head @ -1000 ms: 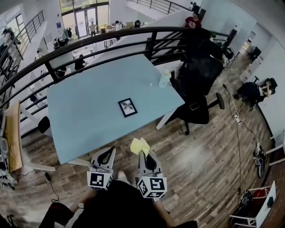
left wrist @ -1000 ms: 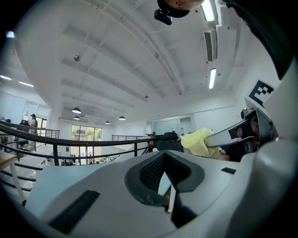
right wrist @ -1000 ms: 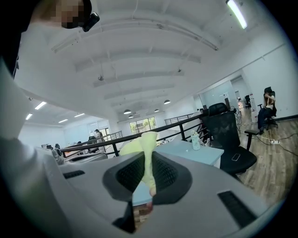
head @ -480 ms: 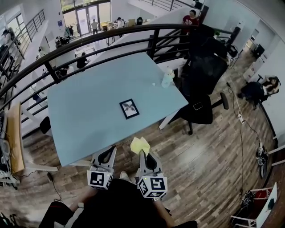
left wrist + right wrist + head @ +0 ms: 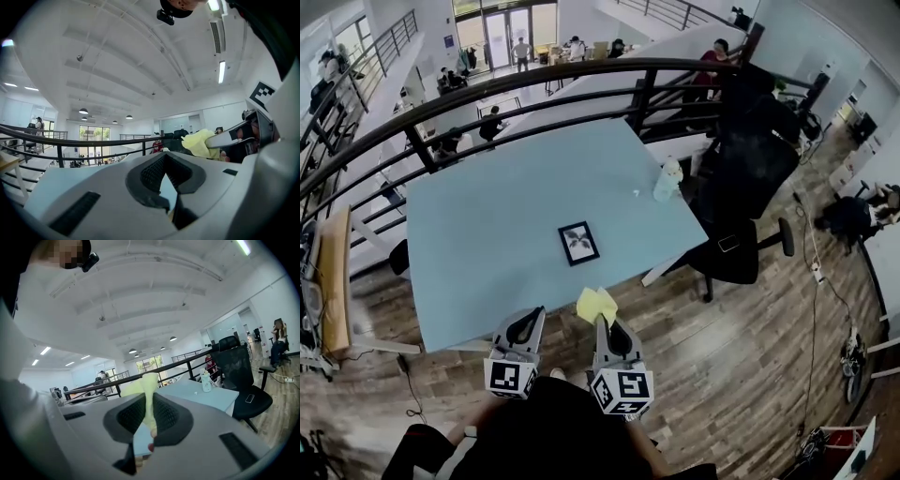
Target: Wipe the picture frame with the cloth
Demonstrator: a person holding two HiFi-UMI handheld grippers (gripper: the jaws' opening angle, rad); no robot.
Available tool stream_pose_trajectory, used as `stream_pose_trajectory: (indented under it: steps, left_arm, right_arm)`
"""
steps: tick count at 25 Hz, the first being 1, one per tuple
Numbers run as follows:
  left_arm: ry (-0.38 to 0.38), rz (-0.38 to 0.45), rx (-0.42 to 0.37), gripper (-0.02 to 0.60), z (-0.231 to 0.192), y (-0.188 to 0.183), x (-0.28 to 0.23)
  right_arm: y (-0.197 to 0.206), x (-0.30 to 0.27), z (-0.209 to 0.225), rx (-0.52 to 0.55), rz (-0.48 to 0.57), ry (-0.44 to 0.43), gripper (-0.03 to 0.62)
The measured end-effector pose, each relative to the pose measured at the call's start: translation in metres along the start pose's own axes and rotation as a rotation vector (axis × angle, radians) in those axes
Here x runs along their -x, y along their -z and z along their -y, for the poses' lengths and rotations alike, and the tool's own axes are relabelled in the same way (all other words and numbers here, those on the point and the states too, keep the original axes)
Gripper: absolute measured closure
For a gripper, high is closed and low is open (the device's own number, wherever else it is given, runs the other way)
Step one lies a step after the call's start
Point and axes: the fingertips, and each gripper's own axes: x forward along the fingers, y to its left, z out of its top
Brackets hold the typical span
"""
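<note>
A small black picture frame (image 5: 577,243) lies flat near the front of the light blue table (image 5: 487,225). Both grippers are held up in front of the person's body, short of the table's front edge. My right gripper (image 5: 606,325) is shut on a yellow cloth (image 5: 595,305), which sticks up from between its pads (image 5: 143,390). My left gripper (image 5: 525,323) is beside it, shut with nothing in it (image 5: 165,161). In the left gripper view the cloth (image 5: 199,143) shows at the right, pinched in the other gripper. Neither gripper touches the frame.
A white bottle (image 5: 668,181) stands at the table's right edge. Behind it is a black office chair (image 5: 741,178). A dark curved railing (image 5: 534,89) runs behind the table. Wooden floor lies around. People stand far off.
The table and frame have shifted nearer and lower in the head view, as the person has stepped closer. Both grippers keep the same pose, the cloth still pinched.
</note>
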Motion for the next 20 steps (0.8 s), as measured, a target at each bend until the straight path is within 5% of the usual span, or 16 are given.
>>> stream_pose_trajectory:
  steps: [12,20]
  left_arm:
    - [-0.130,-0.011,0.023,0.581,-0.010,0.002,-0.081]
    - [-0.299,-0.030,0.017,0.581,-0.022,-0.009,-0.101]
  right_arm:
    - [-0.033,-0.093,0.048,0.040,-0.050,-0.131,0.559]
    - [-0.053,-0.138,0.055,0.058,-0.097,-0.286,0.559]
